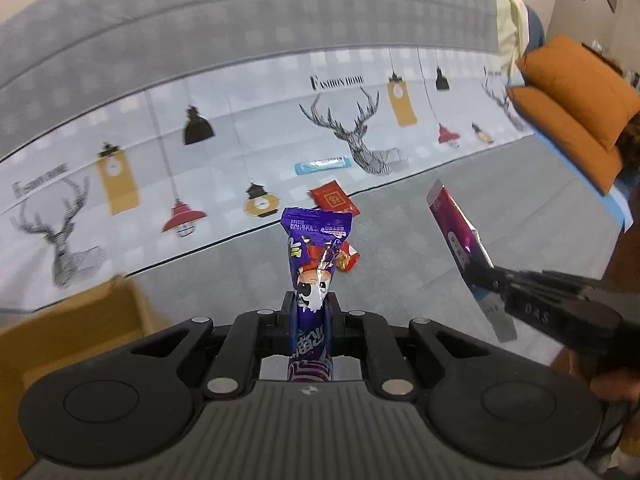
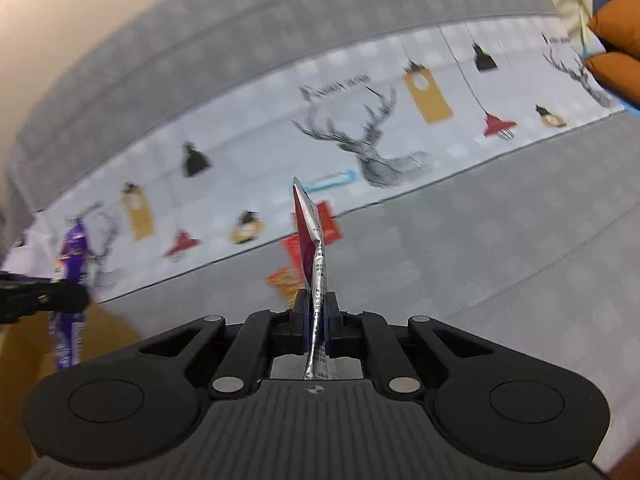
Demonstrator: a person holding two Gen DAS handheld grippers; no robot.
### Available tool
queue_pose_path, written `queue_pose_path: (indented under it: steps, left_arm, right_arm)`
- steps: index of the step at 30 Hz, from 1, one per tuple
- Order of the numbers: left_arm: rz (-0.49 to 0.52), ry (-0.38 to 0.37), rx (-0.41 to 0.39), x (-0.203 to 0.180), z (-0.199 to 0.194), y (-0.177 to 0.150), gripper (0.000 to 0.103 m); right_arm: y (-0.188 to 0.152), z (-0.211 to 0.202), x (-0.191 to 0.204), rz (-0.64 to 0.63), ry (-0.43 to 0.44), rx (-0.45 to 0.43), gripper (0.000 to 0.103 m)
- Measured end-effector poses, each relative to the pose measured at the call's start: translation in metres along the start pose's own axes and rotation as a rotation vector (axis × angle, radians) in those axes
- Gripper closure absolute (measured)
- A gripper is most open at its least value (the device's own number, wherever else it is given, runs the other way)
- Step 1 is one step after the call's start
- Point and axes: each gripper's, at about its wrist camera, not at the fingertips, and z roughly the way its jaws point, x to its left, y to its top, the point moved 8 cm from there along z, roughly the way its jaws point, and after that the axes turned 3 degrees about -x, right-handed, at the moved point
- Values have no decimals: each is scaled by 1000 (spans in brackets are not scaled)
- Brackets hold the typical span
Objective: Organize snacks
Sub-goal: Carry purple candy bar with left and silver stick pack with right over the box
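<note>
Scanning from the left: a tan cardboard box (image 1: 72,320) sits at the lower left edge, likely the place for the snacks, though its inside is not visible. The left hand-held gripper (image 1: 311,308) is clamped on a purple snack pouch (image 1: 316,248), gripped near its lower third; the upper part stands free above the jaws. Beyond it, a blue bar wrapper (image 1: 322,166), a red sachet (image 1: 333,200) and a small red-and-yellow packet (image 1: 347,260) lie loose on a grey patterned surface (image 1: 400,240) beside a printed cloth (image 1: 240,128). To the right, the right hand-held gripper (image 2: 316,312) is closed on a magenta foil packet (image 2: 310,240), held edge-on, clear of the surface.

Judgement: both items look light, thin and pliable, with slick foil skins liable to slide or crumple. A pinch across a sealed seam or flat end seems safest; gripping the filled middle risks crushing the contents. Orange cushions (image 1: 572,112) occupy the far right.
</note>
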Motion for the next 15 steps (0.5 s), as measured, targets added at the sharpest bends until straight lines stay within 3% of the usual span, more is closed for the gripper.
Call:
queue_pose_path:
  steps: [4,9,12,15]
  left_arm:
    - [-35,30,-37,10,-58,-23,90]
    - [-71,95,-68,30,-125,-64,90]
    - [-109,185,-30,48,-156,-96,90]
    - [-168,207,7,66,-181,-129,90]
  right_arm:
    - [-8,-58,41,-11,55,-54,96]
    - [-29,-121,92,-16,151,-56,96]
    - [-50,-153,123,-41,213,-36,96]
    - [-74,-180,154,-72,269,-8,96]
